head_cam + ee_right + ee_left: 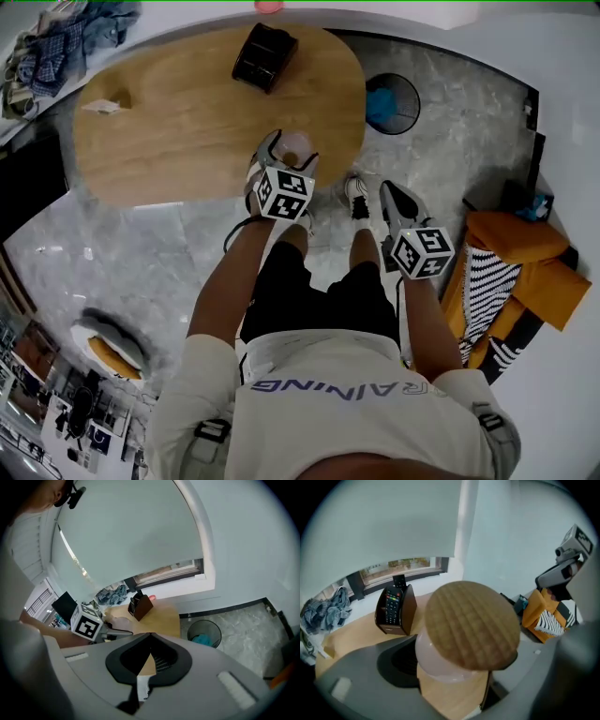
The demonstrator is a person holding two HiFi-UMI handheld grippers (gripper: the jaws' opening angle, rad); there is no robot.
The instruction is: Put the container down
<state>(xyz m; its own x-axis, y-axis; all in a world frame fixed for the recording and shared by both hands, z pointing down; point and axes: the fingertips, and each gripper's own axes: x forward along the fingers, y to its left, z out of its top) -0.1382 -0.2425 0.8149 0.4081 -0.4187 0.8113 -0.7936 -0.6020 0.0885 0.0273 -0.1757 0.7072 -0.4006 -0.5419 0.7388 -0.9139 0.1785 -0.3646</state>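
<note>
The container point(440, 663) is a pale pinkish jar with a round woven wooden lid point(471, 625). My left gripper point(454, 670) is shut on it, with the jar filling the space between the jaws. In the head view the left gripper point(281, 161) holds the container point(296, 147) over the near edge of the oval wooden table point(178, 122). My right gripper point(397, 201) hangs over the floor to the right of the table, shut with nothing in it. In the right gripper view its tips point(150, 634) meet.
A dark brown holder with remotes point(264, 56) stands at the table's far side, a small pale item point(105, 105) at its left. A black bin point(392, 103) stands right of the table. Orange and striped bags point(511, 272) lie at the right, clothes point(66, 37) at the far left.
</note>
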